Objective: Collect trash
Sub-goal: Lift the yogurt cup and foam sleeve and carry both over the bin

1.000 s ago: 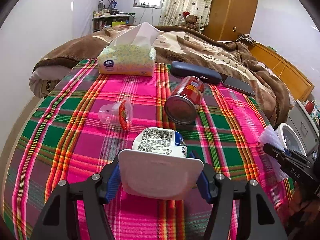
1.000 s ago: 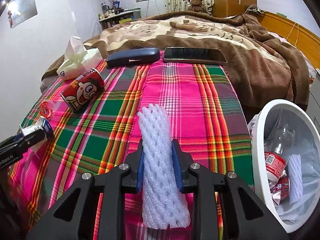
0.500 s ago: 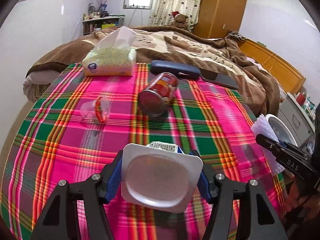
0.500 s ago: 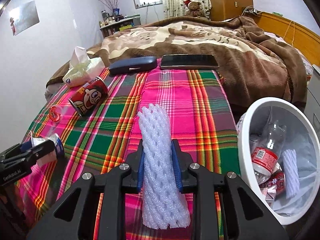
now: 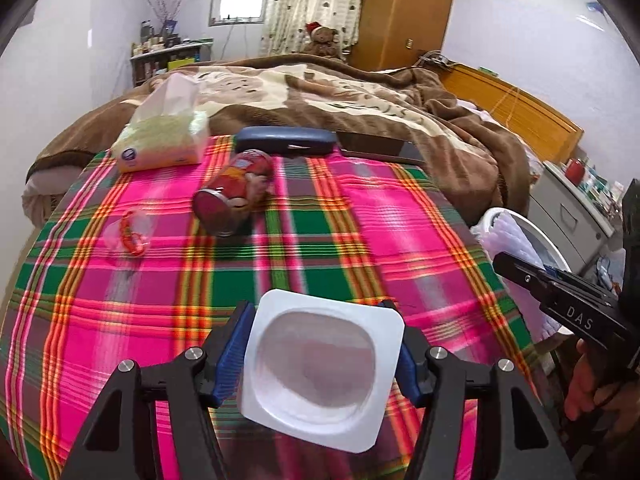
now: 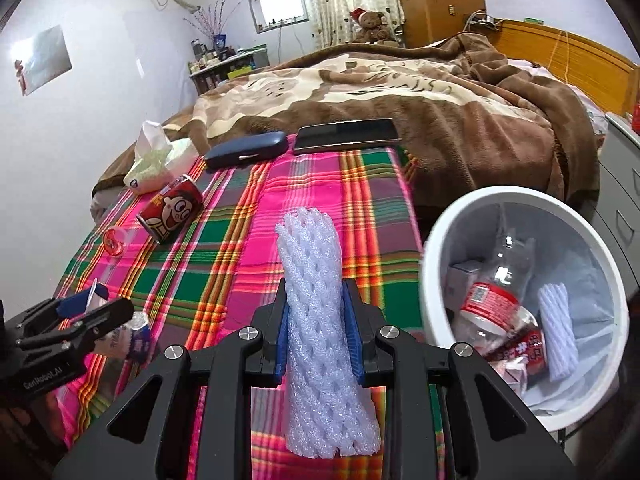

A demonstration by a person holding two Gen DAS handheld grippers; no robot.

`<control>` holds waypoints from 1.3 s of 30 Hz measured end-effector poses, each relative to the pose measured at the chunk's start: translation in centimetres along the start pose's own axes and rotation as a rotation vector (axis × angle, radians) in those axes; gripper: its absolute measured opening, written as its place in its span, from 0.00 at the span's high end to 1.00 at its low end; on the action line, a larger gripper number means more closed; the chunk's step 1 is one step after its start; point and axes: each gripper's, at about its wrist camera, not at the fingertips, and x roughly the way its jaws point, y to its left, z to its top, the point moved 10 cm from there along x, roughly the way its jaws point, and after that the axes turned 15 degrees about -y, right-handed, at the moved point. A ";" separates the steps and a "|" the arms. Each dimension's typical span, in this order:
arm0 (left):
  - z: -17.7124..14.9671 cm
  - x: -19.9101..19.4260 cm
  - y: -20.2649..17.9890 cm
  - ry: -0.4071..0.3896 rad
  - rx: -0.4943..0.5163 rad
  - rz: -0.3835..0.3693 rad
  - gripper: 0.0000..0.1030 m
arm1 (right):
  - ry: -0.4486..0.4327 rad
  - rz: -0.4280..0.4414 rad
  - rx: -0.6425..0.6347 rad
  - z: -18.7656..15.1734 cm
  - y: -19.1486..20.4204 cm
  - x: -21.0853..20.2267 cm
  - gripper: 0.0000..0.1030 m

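Both tools loaded: right gripper (image 6: 316,316) clamps foam net (image 6: 320,320), left gripper (image 5: 320,344) clamps yogurt cup (image 5: 320,368); next, carry to bin (image 6: 436,248), release.

Soft daylight enters through the small window (image 5: 239,8) at the far wall. Fisheye bending curves the edges, corners go black, and motion blur smears the plaid surface (image 5: 360,216).

The left gripper (image 5: 322,354) gripped a square white plastic cup (image 5: 320,364) between its jaws above the plaid-clothed counter (image 5: 360,216).
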 end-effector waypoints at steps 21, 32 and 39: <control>1.8 0.5 -12.1 -0.021 0.118 -0.154 0.39 | -0.066 -0.081 0.080 1.4 -6.8 -3.6 0.76; 2.9 1.2 -18.9 -0.035 0.171 -0.242 0.39 | -0.089 -0.148 0.116 1.8 -11.0 -5.1 0.76; 3.0 2.2 -23.0 -0.030 0.195 -0.304 0.39 | -0.071 -0.191 0.153 1.3 -14.2 -5.4 0.76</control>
